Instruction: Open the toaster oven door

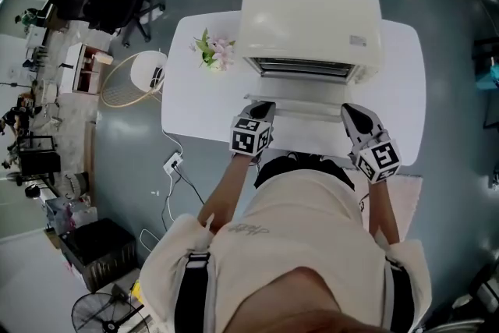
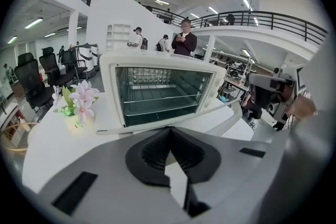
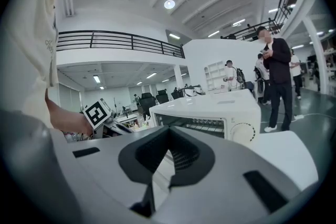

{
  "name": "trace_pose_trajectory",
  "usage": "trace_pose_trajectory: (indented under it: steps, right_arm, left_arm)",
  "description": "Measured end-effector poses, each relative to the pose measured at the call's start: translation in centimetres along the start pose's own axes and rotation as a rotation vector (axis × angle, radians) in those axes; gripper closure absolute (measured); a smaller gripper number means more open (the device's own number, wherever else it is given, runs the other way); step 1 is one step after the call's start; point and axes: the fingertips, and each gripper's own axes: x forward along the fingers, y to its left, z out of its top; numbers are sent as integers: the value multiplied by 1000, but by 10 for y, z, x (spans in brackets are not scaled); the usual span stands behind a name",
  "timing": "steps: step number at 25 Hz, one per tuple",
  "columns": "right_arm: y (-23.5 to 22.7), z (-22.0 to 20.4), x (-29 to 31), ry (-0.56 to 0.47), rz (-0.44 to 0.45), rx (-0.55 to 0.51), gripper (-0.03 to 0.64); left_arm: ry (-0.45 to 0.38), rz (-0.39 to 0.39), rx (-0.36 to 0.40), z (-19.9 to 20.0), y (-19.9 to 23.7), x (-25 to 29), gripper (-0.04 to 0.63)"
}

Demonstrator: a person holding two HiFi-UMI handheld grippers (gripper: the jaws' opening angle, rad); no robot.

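A white toaster oven (image 1: 312,19) stands on a white table (image 1: 195,101). Its door (image 1: 300,111) is folded down flat toward me, and the wire rack inside shows in the left gripper view (image 2: 163,92). My left gripper (image 1: 261,110) hovers at the door's front left corner and my right gripper (image 1: 355,115) at its front right corner. Along the left gripper (image 2: 169,131), the dark pads meet at the tip just short of the door's handle bar (image 2: 231,113), with nothing between them. The right gripper (image 3: 169,131) is likewise shut, pointing past the oven (image 3: 210,113).
A small pot of pink flowers (image 1: 214,51) stands on the table left of the oven. A white fan (image 1: 140,74) and cables lie on the floor to the left. People stand beyond the table (image 2: 184,39). The table's near edge is at my body.
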Motion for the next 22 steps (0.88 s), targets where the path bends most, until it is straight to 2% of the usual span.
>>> trace_pose_trajectory:
  steps: [12,17,22]
  right_arm:
    - [48,0,-5,51,-48,-12,611]
    - [62,-7,-7,52,-78,-5,611]
    - [69,-19,-11,66,-109,3,611]
  left_arm:
    - [5,-69,-50,-43,-3,-8,577]
    - [34,-107,-33,-62,-7,-3,577]
    - [62,-136,-52,-86,-11,4,577]
